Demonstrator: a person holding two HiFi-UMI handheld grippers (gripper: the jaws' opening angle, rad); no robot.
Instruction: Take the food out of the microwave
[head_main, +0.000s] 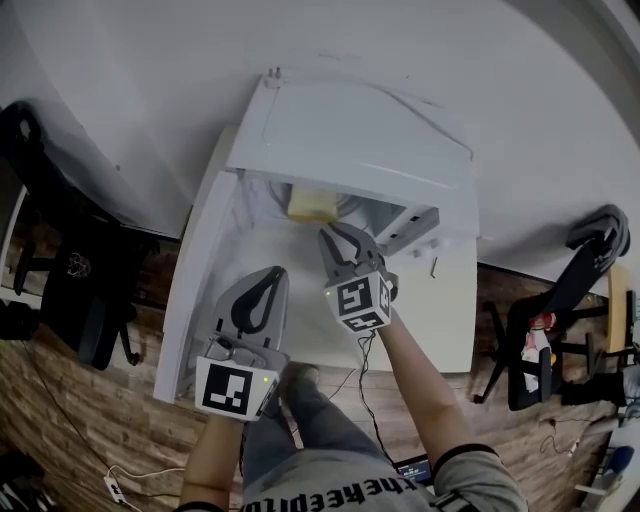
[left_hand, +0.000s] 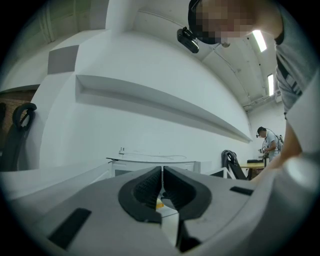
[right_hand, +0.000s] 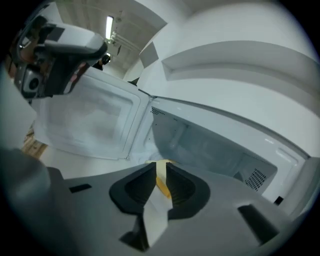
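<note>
On the white surface (head_main: 440, 310) the microwave (head_main: 350, 140) has its door (head_main: 195, 290) open at left, the left tongs (head_main: 272, 274) hover pressed together and empty, and the pale yellow food (head_main: 312, 205) inside the cavity looks light, soft and crushable, best pinched gently at its near edge by the slightly spread right tongs (head_main: 335, 236).

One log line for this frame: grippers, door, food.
phase: reach | door: open | food: inside microwave, ungripped | right gripper: jaws apart, aimed at food | left gripper: shut, empty
</note>
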